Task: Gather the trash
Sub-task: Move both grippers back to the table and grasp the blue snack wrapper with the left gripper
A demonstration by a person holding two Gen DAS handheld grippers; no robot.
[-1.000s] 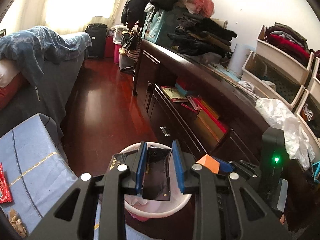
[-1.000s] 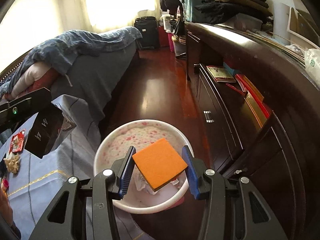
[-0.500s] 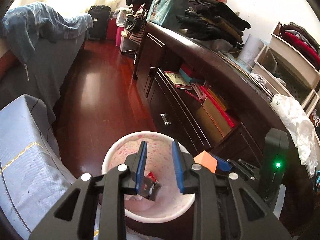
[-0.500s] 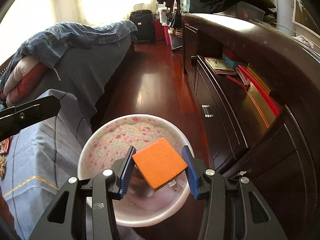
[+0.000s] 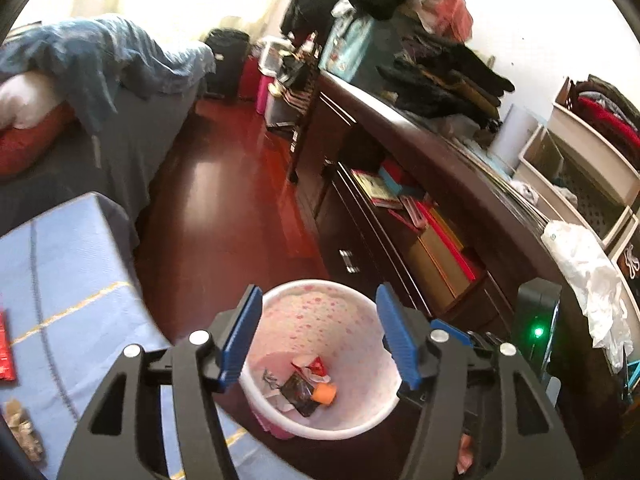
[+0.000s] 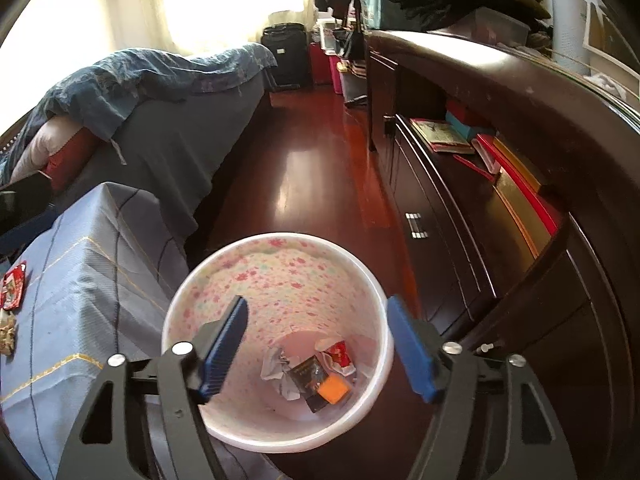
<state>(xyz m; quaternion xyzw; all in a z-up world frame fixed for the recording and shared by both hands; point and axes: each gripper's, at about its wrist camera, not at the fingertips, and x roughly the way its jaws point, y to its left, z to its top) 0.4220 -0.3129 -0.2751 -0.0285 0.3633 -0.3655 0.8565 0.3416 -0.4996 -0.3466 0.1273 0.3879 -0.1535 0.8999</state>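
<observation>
White bin (image 6: 276, 440), pink floral lining; orange box (image 6: 334, 389), dark packet (image 6: 308, 376), crumpled wrappers at bottom. Left claw (image 5: 318, 336), right claw (image 6: 316, 344) just opened wide, empty.

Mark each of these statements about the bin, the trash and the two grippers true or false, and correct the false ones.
1. The orange block lies inside the floral bin. True.
2. The right gripper is clamped on the orange block. False: its jaws have just opened and nothing is between them.
3. The left gripper holds the dark packet. False: its jaws have just opened, and the packet lies in the bin.
4. A red wrapper lies on the blue cloth. True.
5. The bin is empty. False: several pieces of trash lie at its bottom.
</observation>
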